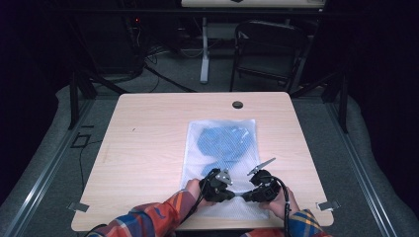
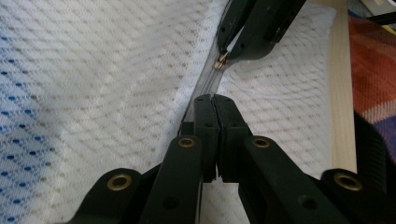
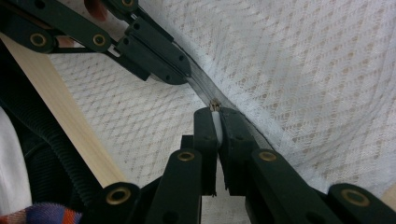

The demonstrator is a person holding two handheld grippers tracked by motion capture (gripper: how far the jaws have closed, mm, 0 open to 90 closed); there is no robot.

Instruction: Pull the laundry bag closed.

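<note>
A white mesh bag [image 1: 222, 123] with a blue garment [image 1: 225, 140] inside lies flat on the wooden table [image 1: 148, 148]. Both grippers meet at its near end, over the zipper line. My left gripper [image 1: 233, 195] [image 2: 215, 100] is shut on the bag's zipper seam [image 2: 205, 84]. Just beyond it, the right gripper [image 2: 224, 51] pinches the brass slider [image 2: 219, 60]. In the right gripper view, my right gripper [image 3: 215, 112] is shut on the white zipper pull [image 3: 216, 127], with the slider [image 3: 215, 104] at its tips. The left gripper [image 3: 180, 77] lies close ahead on the same seam.
The table's near edge [image 2: 341, 93] [image 3: 60, 121] runs close behind both grippers. A round cable hole [image 1: 237, 104] sits at the far middle of the table. A dark chair [image 1: 267, 49] and a desk leg [image 1: 204, 49] stand on the floor beyond.
</note>
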